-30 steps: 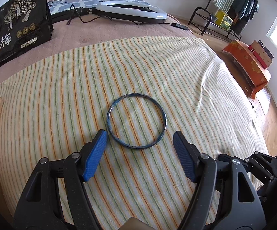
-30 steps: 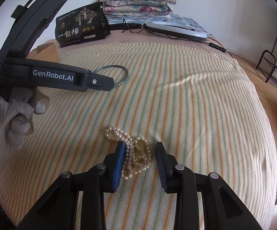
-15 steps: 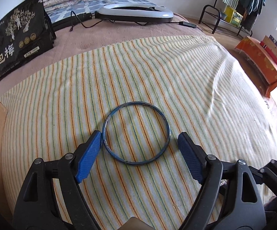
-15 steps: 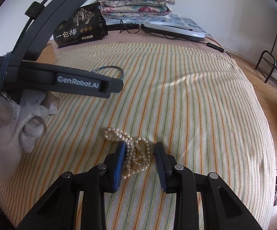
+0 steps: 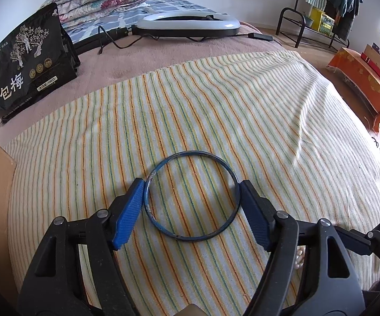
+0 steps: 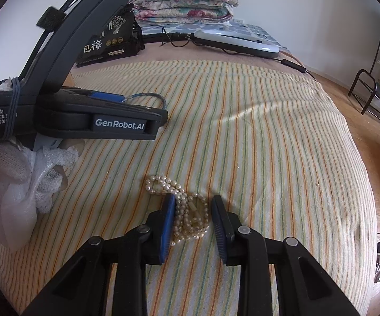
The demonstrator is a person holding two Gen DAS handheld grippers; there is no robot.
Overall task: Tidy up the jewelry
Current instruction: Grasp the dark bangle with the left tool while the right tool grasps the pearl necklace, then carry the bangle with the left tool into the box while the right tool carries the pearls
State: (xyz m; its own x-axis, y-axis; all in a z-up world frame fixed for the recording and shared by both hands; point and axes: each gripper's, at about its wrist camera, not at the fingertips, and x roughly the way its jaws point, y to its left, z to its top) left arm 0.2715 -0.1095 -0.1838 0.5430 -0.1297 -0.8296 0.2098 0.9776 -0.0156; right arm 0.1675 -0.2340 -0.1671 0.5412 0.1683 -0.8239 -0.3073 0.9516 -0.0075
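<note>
straddling the blue bangle (image 5: pixel 192 196), the left gripper (image 5: pixel 191 210) stands spread, both pads seemingly touching its rim. the right gripper (image 6: pixel 193 226), partly spread, flanks the heaped pearl necklace (image 6: pixel 182 208), left pad against the beads. both lie on the striped towel (image 5: pixel 216 110).

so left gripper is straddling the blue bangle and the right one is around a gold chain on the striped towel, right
One thing is wrong: the right gripper straddles a pearl necklace, not a gold chain, as the right wrist view shows. The rest holds: the left gripper brackets the blue bangle on the striped towel.
</note>
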